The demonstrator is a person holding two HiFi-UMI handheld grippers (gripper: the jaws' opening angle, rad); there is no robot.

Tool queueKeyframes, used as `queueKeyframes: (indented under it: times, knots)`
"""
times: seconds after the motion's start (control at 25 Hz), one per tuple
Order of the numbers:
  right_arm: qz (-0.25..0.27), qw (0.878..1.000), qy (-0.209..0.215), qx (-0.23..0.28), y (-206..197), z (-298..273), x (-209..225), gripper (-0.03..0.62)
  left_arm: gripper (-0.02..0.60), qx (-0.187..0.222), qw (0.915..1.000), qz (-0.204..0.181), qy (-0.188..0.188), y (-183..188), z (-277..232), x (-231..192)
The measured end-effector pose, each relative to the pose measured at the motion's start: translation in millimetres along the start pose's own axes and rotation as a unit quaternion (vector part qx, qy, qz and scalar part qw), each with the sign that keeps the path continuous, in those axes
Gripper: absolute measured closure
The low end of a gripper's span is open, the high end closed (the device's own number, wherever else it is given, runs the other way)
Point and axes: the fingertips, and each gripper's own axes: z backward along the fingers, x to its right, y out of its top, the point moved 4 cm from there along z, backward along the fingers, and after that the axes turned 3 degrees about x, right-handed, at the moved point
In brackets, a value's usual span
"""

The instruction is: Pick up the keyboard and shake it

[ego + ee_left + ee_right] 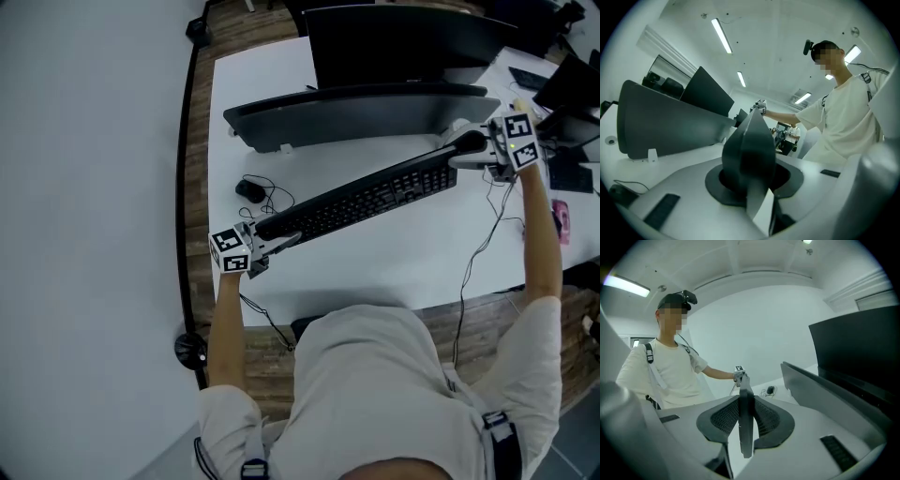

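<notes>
A long black keyboard [366, 202] hangs slanted above the white table [375, 272], its left end nearer me and its right end farther off. My left gripper [267, 246] is shut on the left end, and my right gripper [473, 150] is shut on the right end. Seen from the left gripper view, the keyboard [752, 150] runs edge-on away between the jaws of the left gripper [750, 180]. The right gripper view shows the keyboard [745, 413] as a thin upright blade clamped in the right gripper [746, 430], with the other gripper at its far end.
A wide dark curved monitor [356, 112] lies along the table's back, a second dark screen [403, 37] behind it. A small black mouse [249, 190] with a coiled cable sits at the left. A thin cable [478, 253] trails off the table's front right. The wall is close on the left.
</notes>
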Motion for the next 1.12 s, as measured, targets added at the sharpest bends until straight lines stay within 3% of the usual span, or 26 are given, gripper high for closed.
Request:
queueKeyframes:
  times: [0.2,0.44,0.52,0.64,0.8,0.96,1.04,1.12]
  knots:
    - [0.066,0.997,-0.004,-0.051,54.3,14.5,-10.2,0.477,0.479,0.048,0.997,-0.054,0.029,26.3,-3.2,7.9]
    - [0.09,0.995,-0.014,-0.026,91.9,31.1,-17.4,0.477,0.477,0.119,0.9872,-0.089,0.058,67.6,5.7,16.0]
    - [0.104,0.994,-0.022,-0.033,95.7,32.3,-20.1,0.477,0.477,0.104,0.9854,-0.115,0.07,74.4,6.3,15.8]
    - [0.134,0.987,-0.041,-0.079,99.0,32.1,-24.3,0.476,0.477,0.048,0.9806,-0.173,0.078,75.8,2.6,17.7]
    - [0.193,0.961,-0.081,-0.181,96.7,27.6,-31.6,0.477,0.479,-0.011,0.9671,-0.236,0.096,73.0,0.5,16.1]
    - [0.267,0.917,-0.137,-0.262,92.1,21.3,-43.1,0.477,0.479,-0.028,0.9485,-0.291,0.124,78.9,5.6,11.5]
    - [0.291,0.897,-0.173,-0.283,90.4,21.3,-46.9,0.478,0.477,-0.033,0.9369,-0.321,0.134,90.2,5.8,12.4]
    - [0.311,0.885,-0.207,-0.278,89.5,22.9,-50.5,0.478,0.476,-0.035,0.9332,-0.326,0.148,108.6,7.0,10.7]
